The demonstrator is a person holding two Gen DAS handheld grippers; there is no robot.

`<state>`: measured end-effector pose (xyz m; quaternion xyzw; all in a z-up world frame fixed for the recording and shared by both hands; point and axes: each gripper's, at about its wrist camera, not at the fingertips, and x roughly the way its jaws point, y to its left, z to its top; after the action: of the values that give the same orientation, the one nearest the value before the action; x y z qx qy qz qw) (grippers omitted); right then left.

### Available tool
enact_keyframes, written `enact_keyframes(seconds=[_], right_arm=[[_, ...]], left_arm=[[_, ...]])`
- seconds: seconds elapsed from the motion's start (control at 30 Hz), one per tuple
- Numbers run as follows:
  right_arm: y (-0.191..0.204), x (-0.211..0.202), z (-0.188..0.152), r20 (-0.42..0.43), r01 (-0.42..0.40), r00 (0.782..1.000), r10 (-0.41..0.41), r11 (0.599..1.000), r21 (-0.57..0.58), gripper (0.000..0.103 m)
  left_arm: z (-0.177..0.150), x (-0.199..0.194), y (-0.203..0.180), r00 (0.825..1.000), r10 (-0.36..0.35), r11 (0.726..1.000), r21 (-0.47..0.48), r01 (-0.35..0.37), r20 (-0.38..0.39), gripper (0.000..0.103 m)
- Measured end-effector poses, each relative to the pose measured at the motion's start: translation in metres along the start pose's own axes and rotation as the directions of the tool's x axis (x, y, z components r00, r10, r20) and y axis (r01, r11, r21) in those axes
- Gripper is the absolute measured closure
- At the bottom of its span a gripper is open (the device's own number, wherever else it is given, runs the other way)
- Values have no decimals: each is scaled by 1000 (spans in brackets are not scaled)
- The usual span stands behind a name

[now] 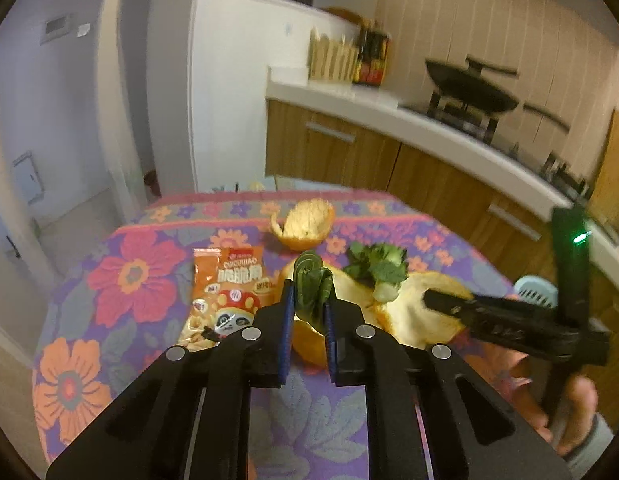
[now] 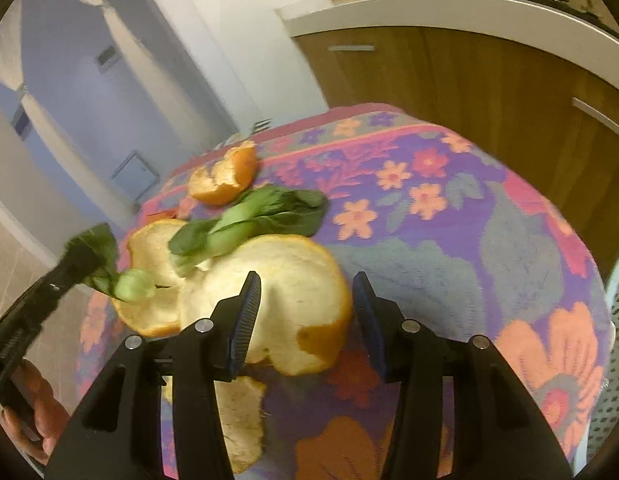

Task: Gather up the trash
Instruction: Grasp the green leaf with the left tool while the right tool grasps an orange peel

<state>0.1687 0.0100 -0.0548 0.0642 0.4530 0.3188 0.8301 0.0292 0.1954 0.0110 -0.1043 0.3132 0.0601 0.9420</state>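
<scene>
My left gripper is shut on a green bok choy leaf and holds it above a large orange peel. From the right wrist view the same gripper comes in from the left with the leaf. My right gripper is open, its jaws on either side of the large orange peel. A second bok choy piece lies on that peel. Another orange peel lies further back. An orange snack bag lies left of the peels.
A floral cloth covers the table. A pale blue perforated basket stands at the table's right edge. Another peel piece lies under my right gripper. Wooden kitchen cabinets with a wok stand behind the table.
</scene>
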Motion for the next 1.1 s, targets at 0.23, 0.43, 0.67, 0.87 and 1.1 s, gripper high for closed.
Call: enact_keyframes(seconds=[0.23, 0.43, 0.67, 0.87, 1.1], right_arm=[[9, -4, -4, 22, 54, 998, -53, 997, -53, 90], [19, -24, -20, 54, 53, 997, -49, 995, -87, 94], [29, -79, -38, 138, 78, 989, -59, 988, -136, 94], [21, -119, -42, 173, 43, 985, -22, 991, -123, 94], [-13, -163, -41, 240, 45, 970, -36, 998, -33, 94]], left_arm=[[3, -43, 4, 989, -86, 995, -43, 92, 121, 91], [-4, -71, -2, 975, -151, 988, -14, 155, 163, 91], [-9, -96, -13, 963, -171, 985, 32, 168, 207, 91], [-8, -103, -23, 954, -207, 978, 52, 201, 216, 91], [-6, -96, -49, 936, -298, 954, 82, 288, 188, 91]])
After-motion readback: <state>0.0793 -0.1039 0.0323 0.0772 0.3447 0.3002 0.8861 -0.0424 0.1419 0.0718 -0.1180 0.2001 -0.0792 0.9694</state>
